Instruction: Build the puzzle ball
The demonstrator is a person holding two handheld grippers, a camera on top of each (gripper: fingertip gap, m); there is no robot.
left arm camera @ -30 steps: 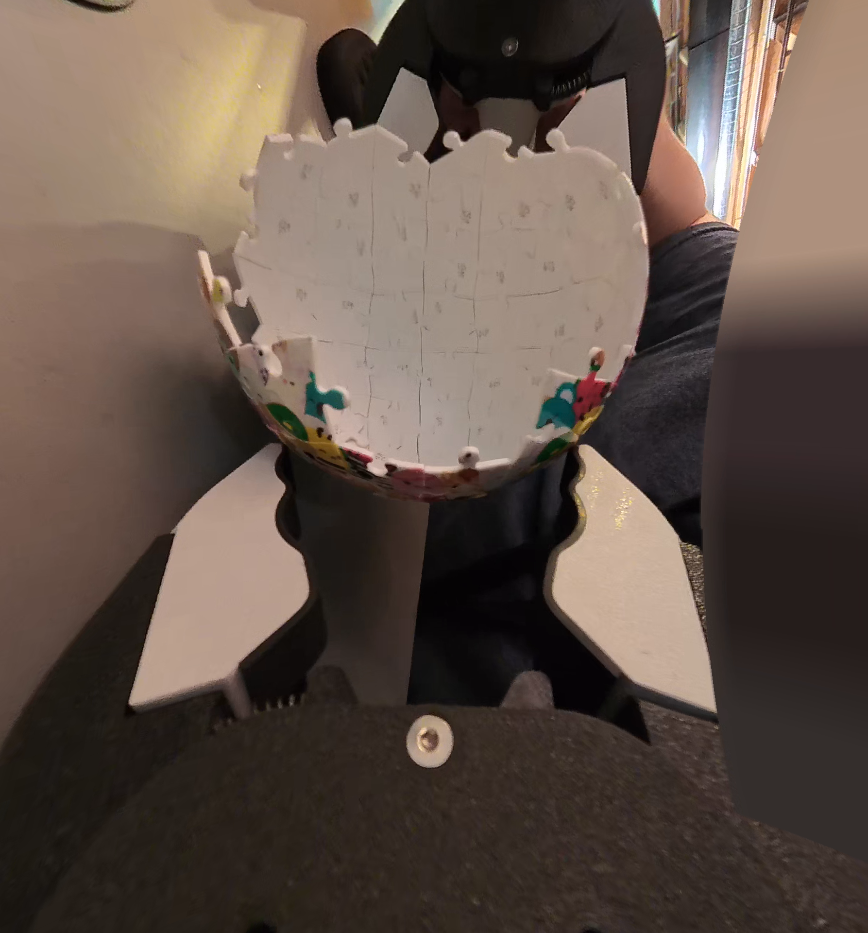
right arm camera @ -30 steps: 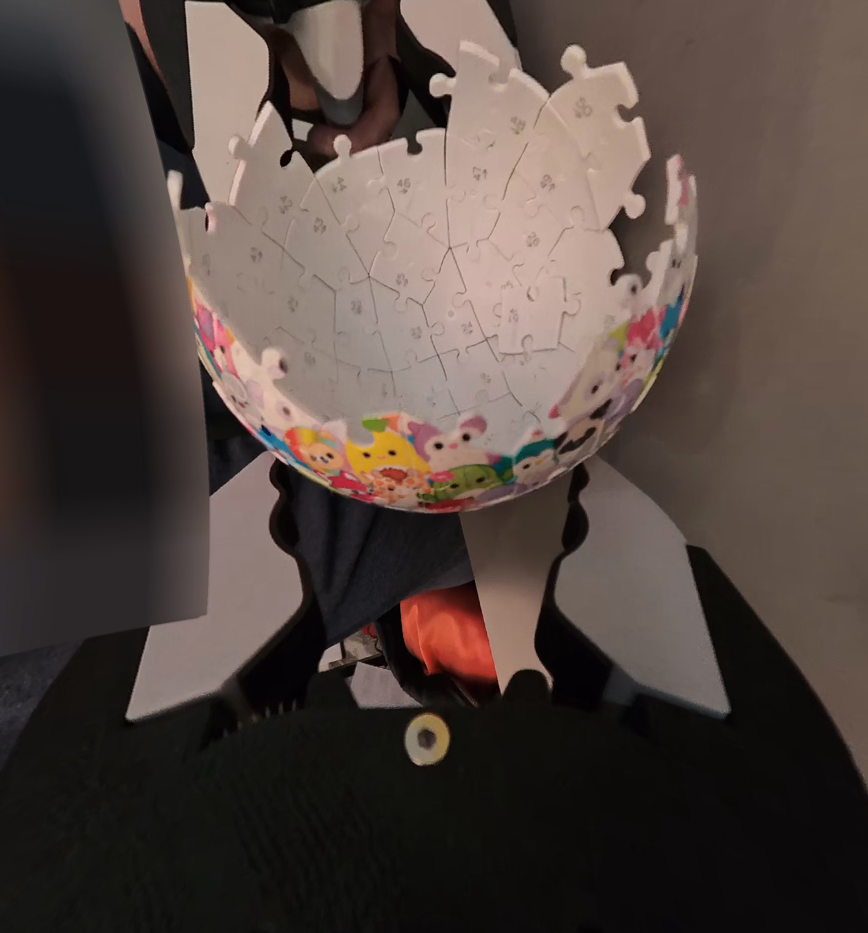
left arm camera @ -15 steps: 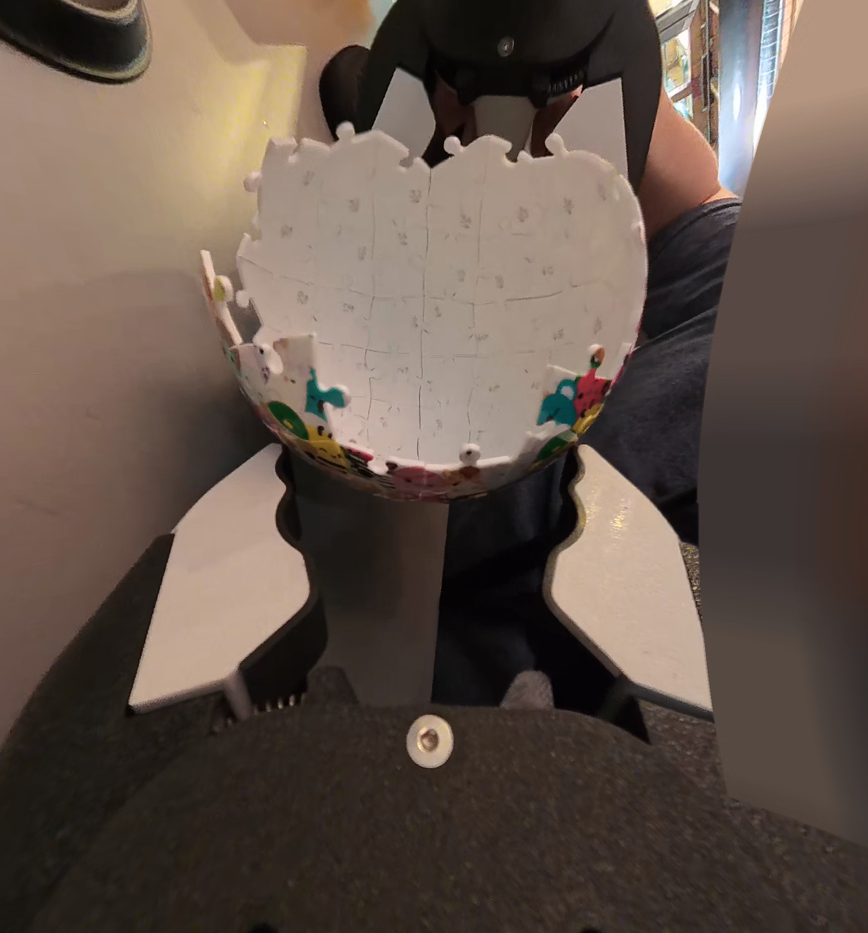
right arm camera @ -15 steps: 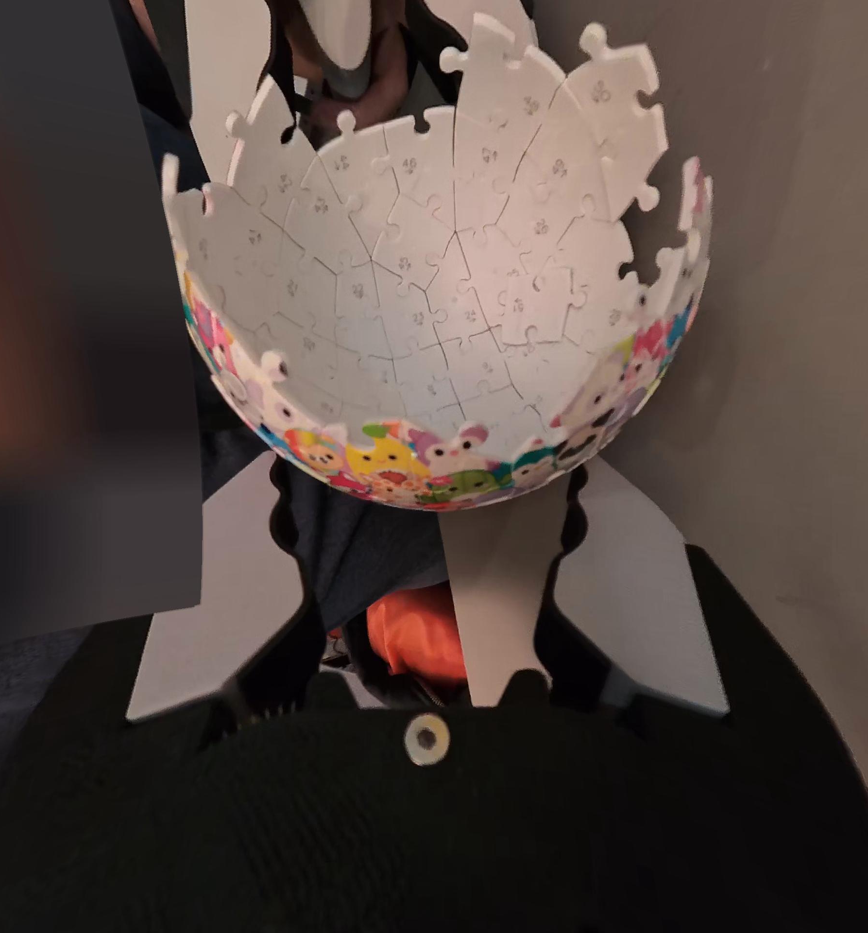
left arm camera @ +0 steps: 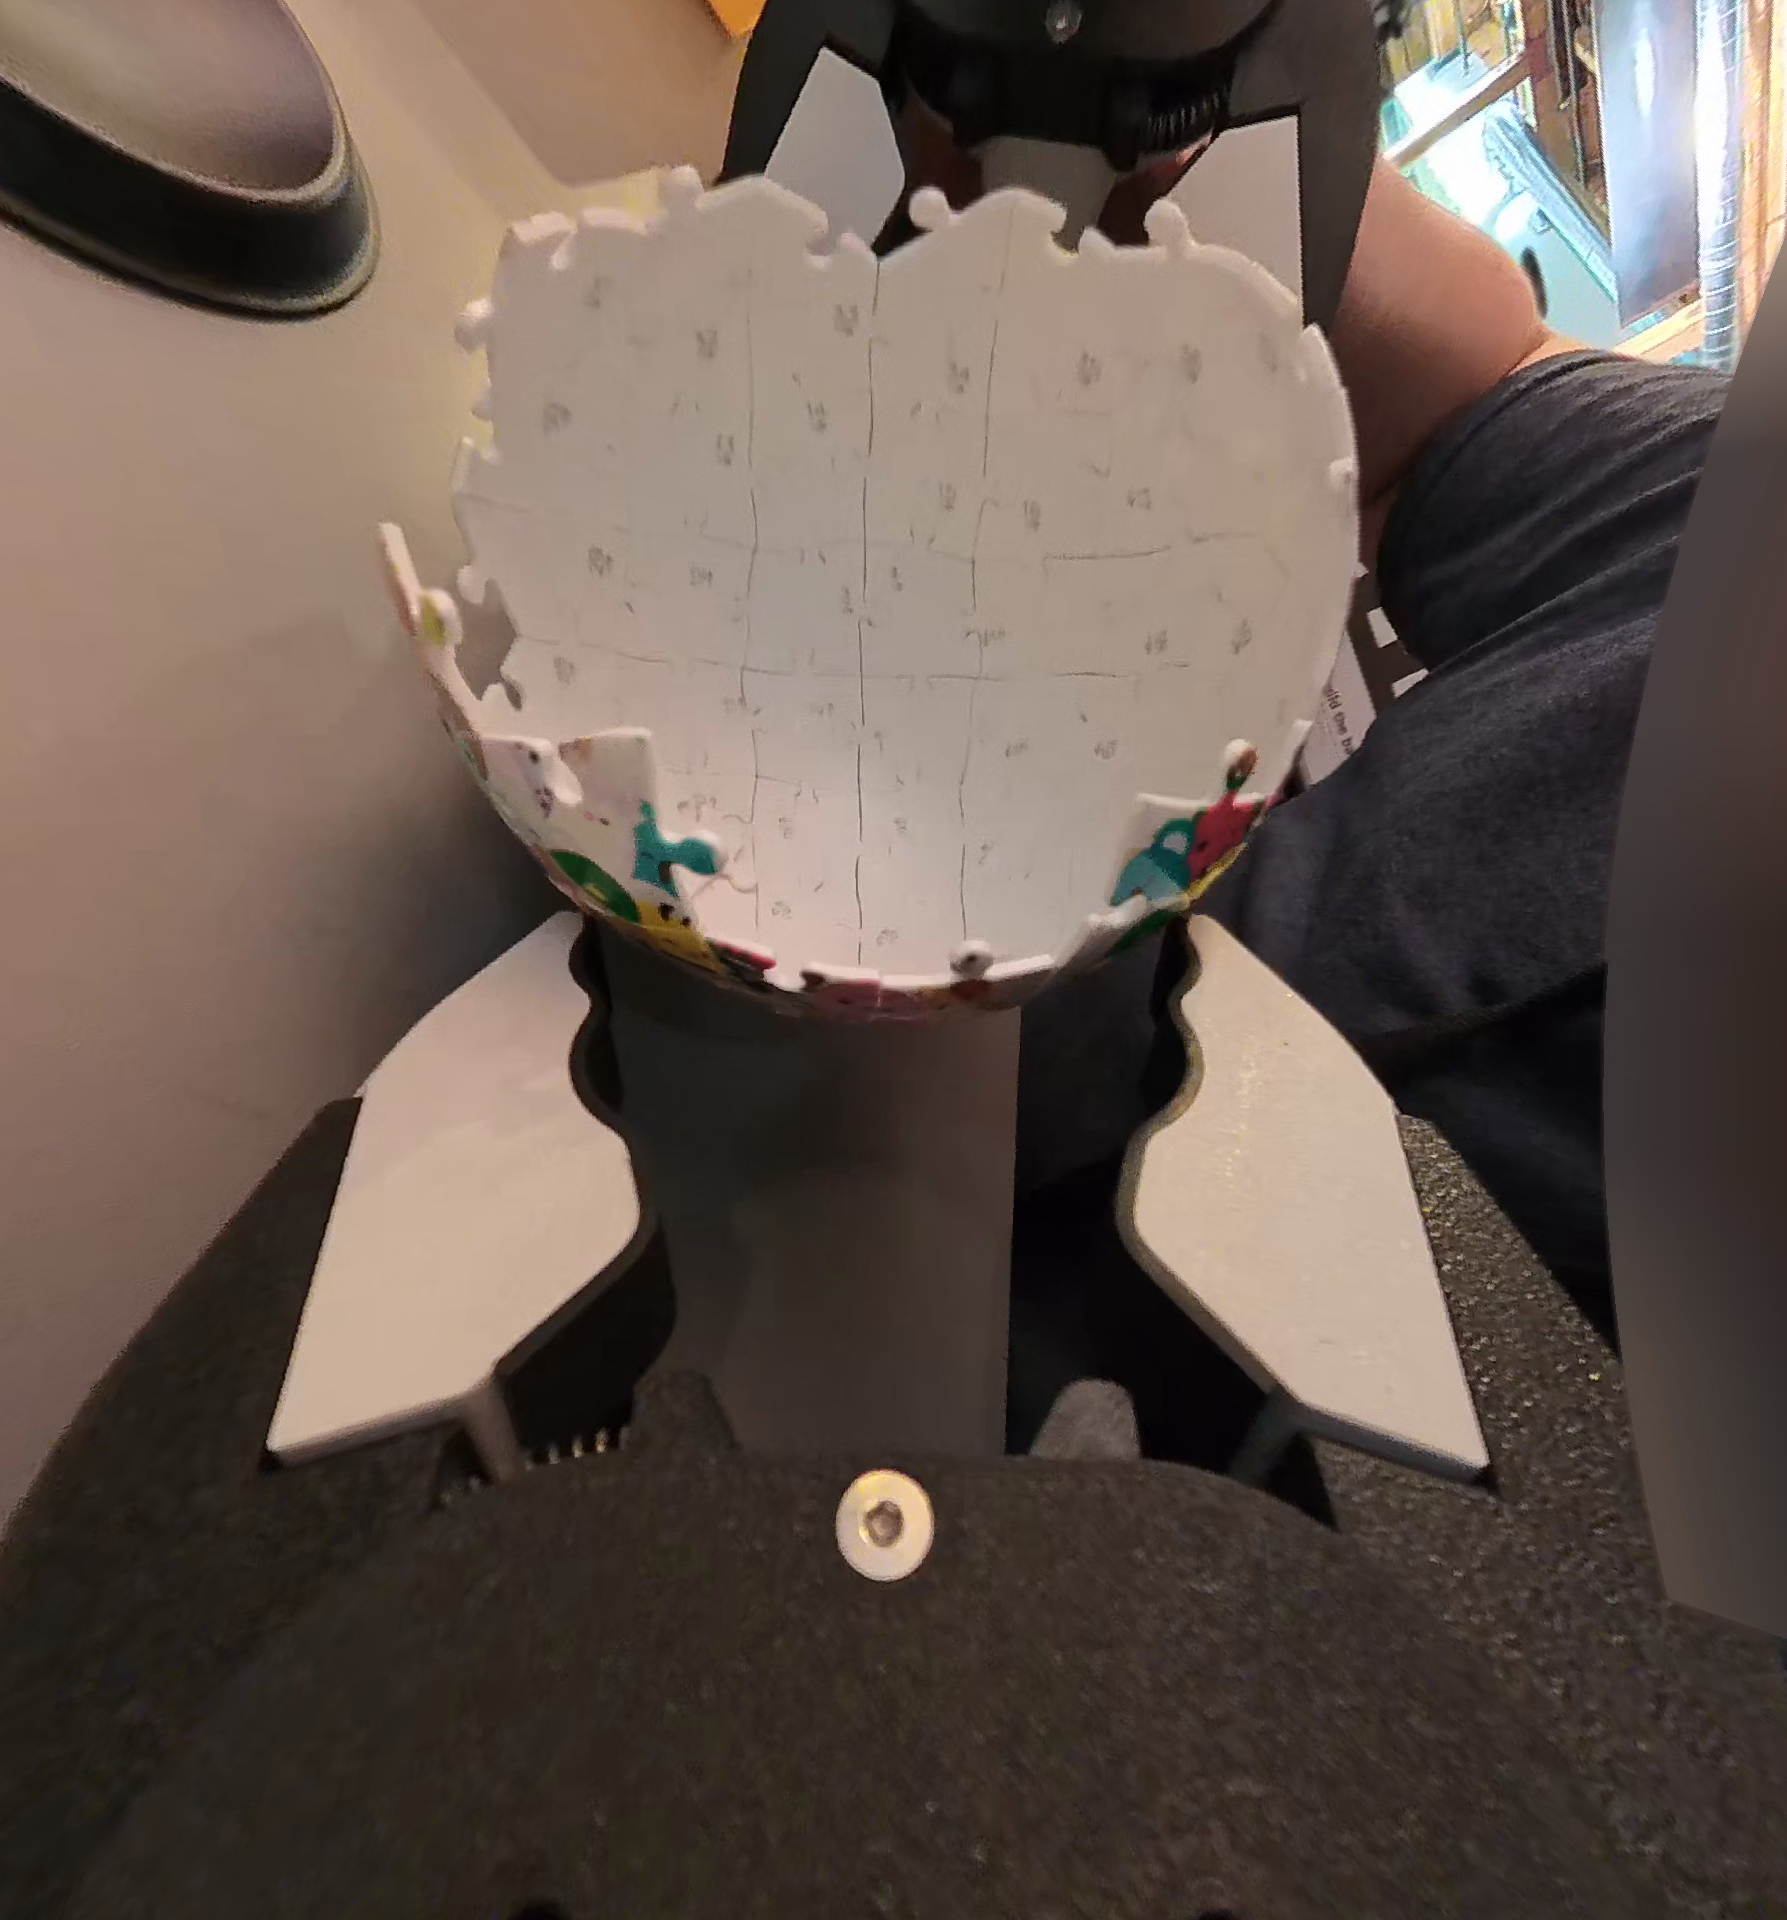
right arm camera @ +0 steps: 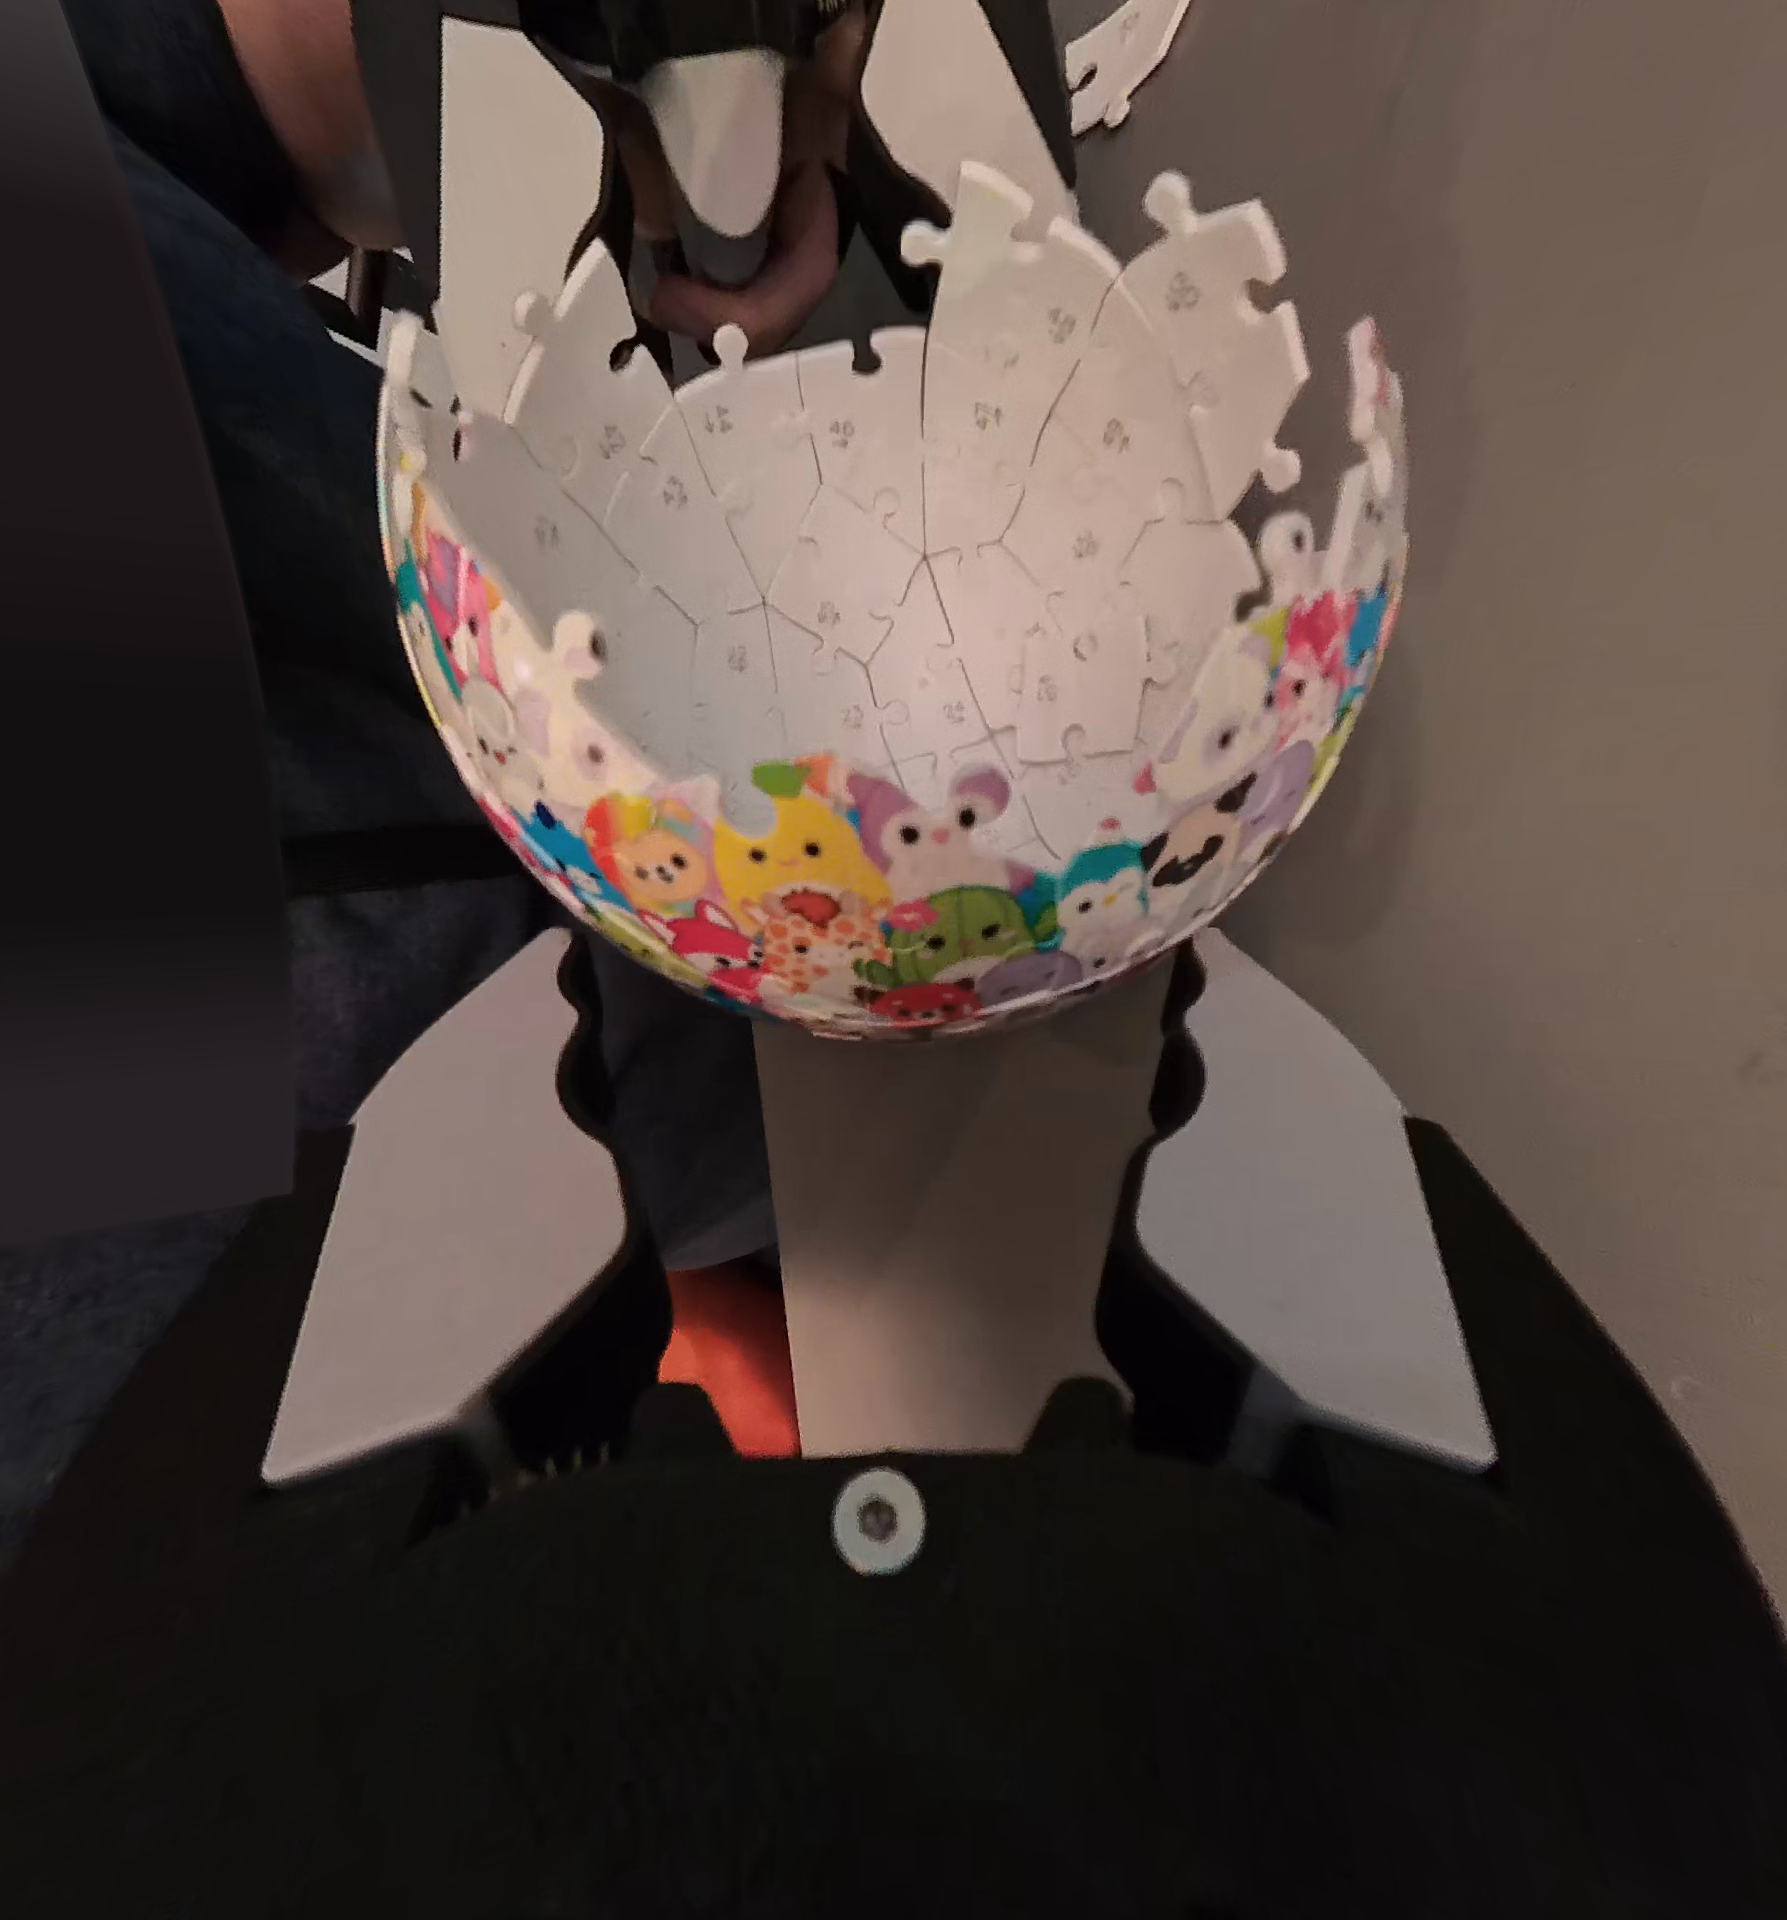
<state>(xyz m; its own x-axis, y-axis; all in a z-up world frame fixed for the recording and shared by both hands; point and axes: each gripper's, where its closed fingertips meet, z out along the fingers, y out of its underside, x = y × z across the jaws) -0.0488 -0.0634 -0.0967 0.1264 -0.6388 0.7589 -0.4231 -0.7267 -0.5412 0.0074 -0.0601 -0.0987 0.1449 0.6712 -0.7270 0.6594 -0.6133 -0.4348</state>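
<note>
The half-built puzzle ball (left arm camera: 899,623) sits high between the 2 tools, an open bowl of joined pieces with a white, faintly marked inside and a jagged rim of tabs and notches. In the left wrist view it fills the centre, its lower edge showing a thin band of printed colour. The left hand-held gripper (left arm camera: 878,956) has its fingers spread wide, one finger (left arm camera: 473,1226) at 8 o'clock and the other at 4 o'clock, both just under the shell; whether the tips actually press its sides is hidden by the bowl itself, so I cannot tell if it grips. At 12 o'clock, behind the far rim, the right hand-held gripper (left arm camera: 1055,73) faces back, with a person's arm (left arm camera: 1429,312) at 2 o'clock and a dark sleeve (left arm camera: 1491,727) at 3 o'clock.

In the right wrist view the puzzle ball (right arm camera: 889,623) shows its outside: bright cartoon animals along the lower curve. The right hand-held gripper (right arm camera: 878,966) is likewise spread wide beneath it, contact probably at the shell's lower flanks but unclear. A loose curved section of pieces (right arm camera: 1128,62) lies at 1 o'clock on the grey tabletop (right arm camera: 1595,520).
</note>
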